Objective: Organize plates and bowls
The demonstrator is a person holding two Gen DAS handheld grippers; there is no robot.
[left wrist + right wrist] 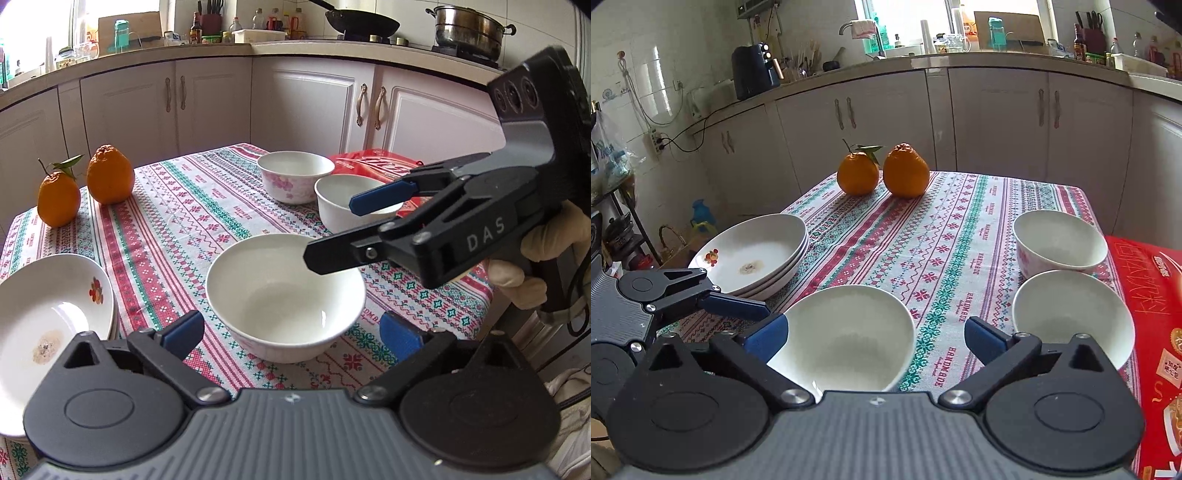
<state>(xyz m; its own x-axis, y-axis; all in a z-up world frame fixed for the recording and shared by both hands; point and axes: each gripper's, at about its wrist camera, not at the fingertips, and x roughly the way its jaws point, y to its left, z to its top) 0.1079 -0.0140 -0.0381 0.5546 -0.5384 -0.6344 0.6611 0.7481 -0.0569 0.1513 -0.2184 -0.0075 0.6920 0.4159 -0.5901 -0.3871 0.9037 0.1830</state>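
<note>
3 bowls (846,336) sitting near/right | plates (753,254) stacked left, about 3 | 2 oranges (907,171) standing far | left gripper (291,334) gaping, empty | right gripper (875,338) gaping, empty

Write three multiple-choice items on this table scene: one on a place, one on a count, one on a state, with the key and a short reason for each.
1. Where does the stack of shallow white plates with a flower motif sit relative to the two oranges?
A. Nearer the camera, to their left in the right wrist view
B. Behind them
C. On the red box

2. How many white ceramic bowls stand on the patterned tablecloth?
A. One
B. Three
C. Five

3. What state are the left tongs in?
A. Shut on a plate
B. Shut on an orange
C. Open, holding nothing

Key: 1 A, the plates lie left and nearer than the oranges. 2 B, the near plain bowl, a second plain bowl and the pink-flowered bowl. 3 C, the blue pads stand wide apart either side of the near bowl.
</note>
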